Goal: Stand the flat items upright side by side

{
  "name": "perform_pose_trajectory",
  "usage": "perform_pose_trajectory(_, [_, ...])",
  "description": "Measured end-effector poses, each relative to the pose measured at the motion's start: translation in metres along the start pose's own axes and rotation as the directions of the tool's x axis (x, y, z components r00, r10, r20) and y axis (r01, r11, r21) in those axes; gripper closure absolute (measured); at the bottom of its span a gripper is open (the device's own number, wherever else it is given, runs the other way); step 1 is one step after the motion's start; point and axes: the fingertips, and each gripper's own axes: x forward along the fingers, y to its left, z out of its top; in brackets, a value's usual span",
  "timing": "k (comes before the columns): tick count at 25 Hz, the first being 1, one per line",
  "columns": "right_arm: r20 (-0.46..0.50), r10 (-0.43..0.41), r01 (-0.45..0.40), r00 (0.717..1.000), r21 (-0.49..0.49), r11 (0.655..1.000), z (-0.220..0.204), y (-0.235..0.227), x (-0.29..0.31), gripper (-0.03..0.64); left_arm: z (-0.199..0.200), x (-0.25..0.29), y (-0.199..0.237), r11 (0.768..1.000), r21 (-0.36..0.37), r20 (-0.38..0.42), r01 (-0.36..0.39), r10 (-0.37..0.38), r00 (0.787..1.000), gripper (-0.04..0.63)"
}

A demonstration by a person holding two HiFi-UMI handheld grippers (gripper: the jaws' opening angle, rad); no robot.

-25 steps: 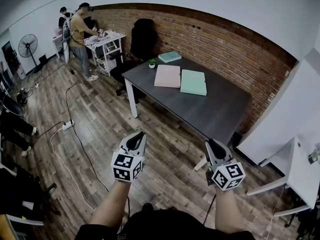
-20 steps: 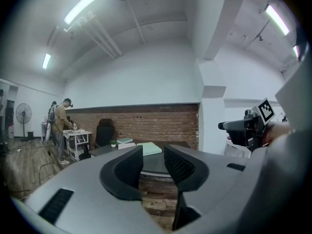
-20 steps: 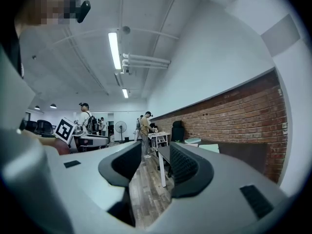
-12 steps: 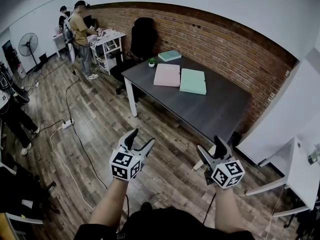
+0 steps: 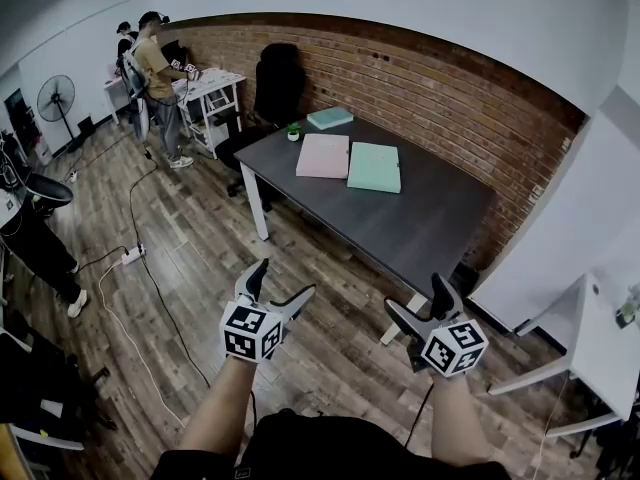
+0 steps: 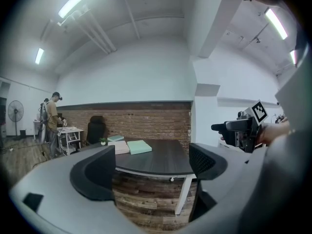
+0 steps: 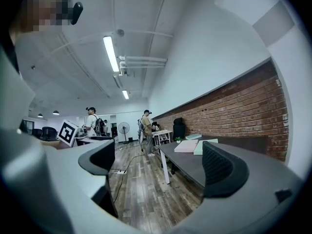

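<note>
Dark grey surface stands well ahead of the person. Nothing of the task looks done yet: the pink flat item and the green flat item lie flat on it, just beside each other, with a teal book flat behind them. Left claw and right claw have just been opening, jaws wide apart, nothing between them. The only container, a small pot near the book, holds a green plant
</note>
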Motion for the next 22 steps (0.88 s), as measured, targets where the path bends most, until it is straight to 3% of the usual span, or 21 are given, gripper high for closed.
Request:
perform_pose_trajectory(12, [-0.036, 0.017, -0.014, 0.999, 0.078, 0.997, -0.025, -0.024, -0.008, 0.069, -0.023, 0.021, -0.018, 0.999, -0.026, -0.038, 0.018, -0.019, 0.999, 0.123])
perform_pose_trajectory(22, [-0.128, -0.003, 0.018, 0.992, 0.116, 0.993, -0.047, -0.085, 0.066, 0.071, -0.044, 0.124, 0.028, 0.993, -0.098, -0.071, 0.059, -0.066, 0.995, 0.123])
